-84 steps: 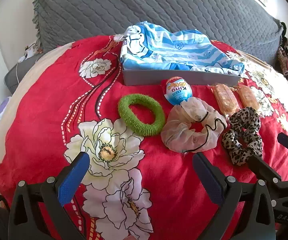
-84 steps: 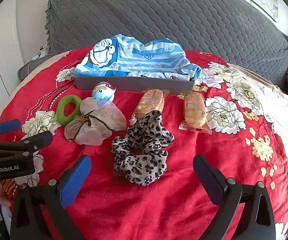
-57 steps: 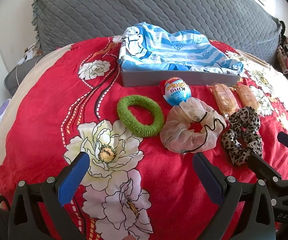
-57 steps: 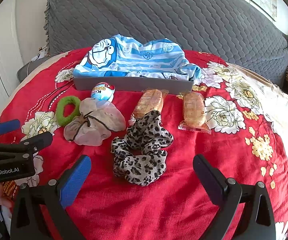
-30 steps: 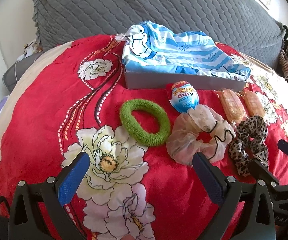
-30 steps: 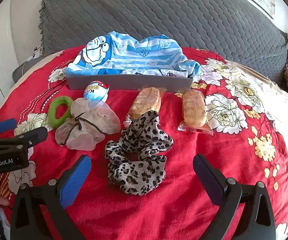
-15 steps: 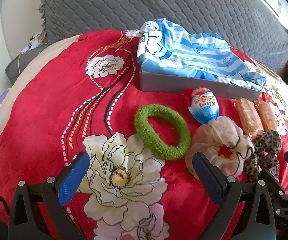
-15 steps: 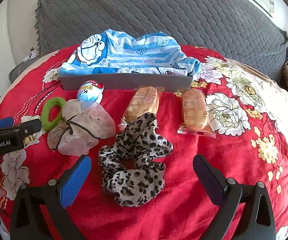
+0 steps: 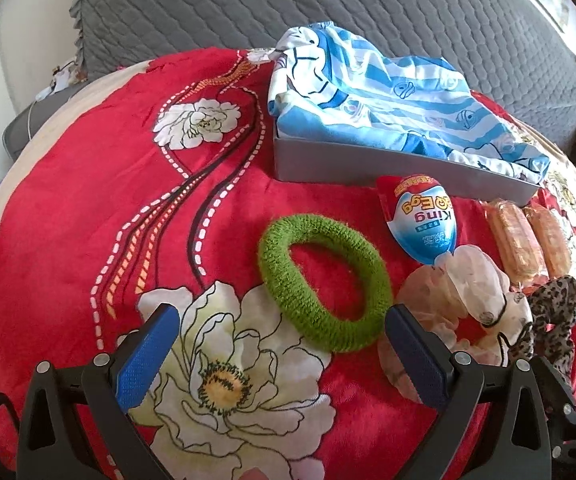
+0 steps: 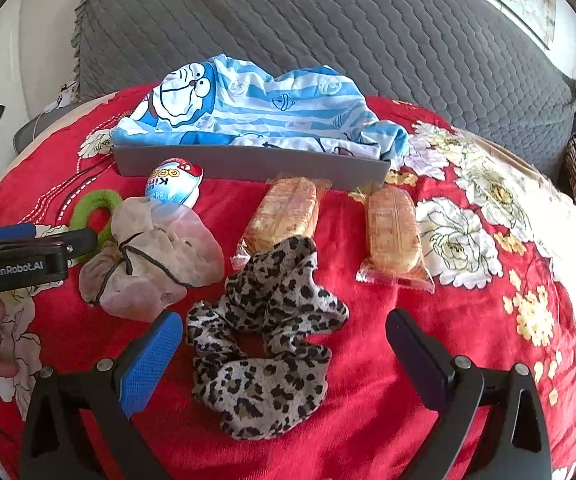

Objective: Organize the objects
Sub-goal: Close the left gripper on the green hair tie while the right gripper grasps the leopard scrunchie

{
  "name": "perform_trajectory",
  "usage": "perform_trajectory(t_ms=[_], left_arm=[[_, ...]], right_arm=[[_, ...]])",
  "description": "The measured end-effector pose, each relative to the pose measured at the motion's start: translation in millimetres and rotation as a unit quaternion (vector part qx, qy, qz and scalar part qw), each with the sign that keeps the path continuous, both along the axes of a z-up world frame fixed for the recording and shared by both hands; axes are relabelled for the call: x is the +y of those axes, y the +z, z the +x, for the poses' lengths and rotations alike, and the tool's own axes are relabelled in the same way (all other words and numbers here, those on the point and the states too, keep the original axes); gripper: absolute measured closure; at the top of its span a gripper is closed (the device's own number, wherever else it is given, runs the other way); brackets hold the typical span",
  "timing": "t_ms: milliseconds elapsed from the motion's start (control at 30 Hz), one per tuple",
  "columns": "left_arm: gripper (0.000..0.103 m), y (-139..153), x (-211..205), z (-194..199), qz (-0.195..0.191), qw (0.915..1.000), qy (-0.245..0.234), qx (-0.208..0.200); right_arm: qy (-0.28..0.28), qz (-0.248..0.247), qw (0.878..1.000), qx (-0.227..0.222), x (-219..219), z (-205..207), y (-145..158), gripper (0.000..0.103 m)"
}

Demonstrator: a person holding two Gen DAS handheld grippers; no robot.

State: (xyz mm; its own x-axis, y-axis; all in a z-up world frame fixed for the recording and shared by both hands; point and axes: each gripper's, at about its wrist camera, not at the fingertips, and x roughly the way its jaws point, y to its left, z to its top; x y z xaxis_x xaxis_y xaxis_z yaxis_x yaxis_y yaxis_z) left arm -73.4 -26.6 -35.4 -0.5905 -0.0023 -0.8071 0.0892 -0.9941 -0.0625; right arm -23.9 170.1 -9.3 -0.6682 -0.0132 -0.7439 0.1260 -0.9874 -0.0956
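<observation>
On the bed's red floral blanket (image 9: 88, 200), nothing has been sorted yet by the look of it: the loose items lie in a row in front of the grey tray (image 9: 368, 164), which sits toward the headboard edge and holds a blue striped cloth (image 9: 368, 96). From left to right, the left claw (image 9: 278, 354) hangs wide open and empty over the near side of the green hair tie (image 9: 320, 280), which lies flat, just left of the wrapped toy egg (image 9: 424, 220) and the pale sheer scrunchie (image 10: 148, 260). Next comes the leopard scrunchie (image 10: 264, 340), crumpled, with the right claw (image 10: 284, 354) spread open and empty right over its near part. Beyond it lie 2 wrapped snack cakes (image 10: 284, 212), side by side, close to the tray's front wall. The step in hand seems to be the approach for a first pick. Each claw next needs to dip, straddle its soft ring, and close on a bunched part without snagging the blanket.
</observation>
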Motion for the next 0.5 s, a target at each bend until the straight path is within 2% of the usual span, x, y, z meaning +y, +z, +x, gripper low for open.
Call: perform_trajectory(t_ms=[500], left_arm=[[0.001, -7.6, -10.9, -18.7, 0.034, 0.9994, 0.006, -0.004]], right_arm=[[-0.012, -0.021, 0.999, -0.027, 4.4, -15.0, -12.0, 0.002]])
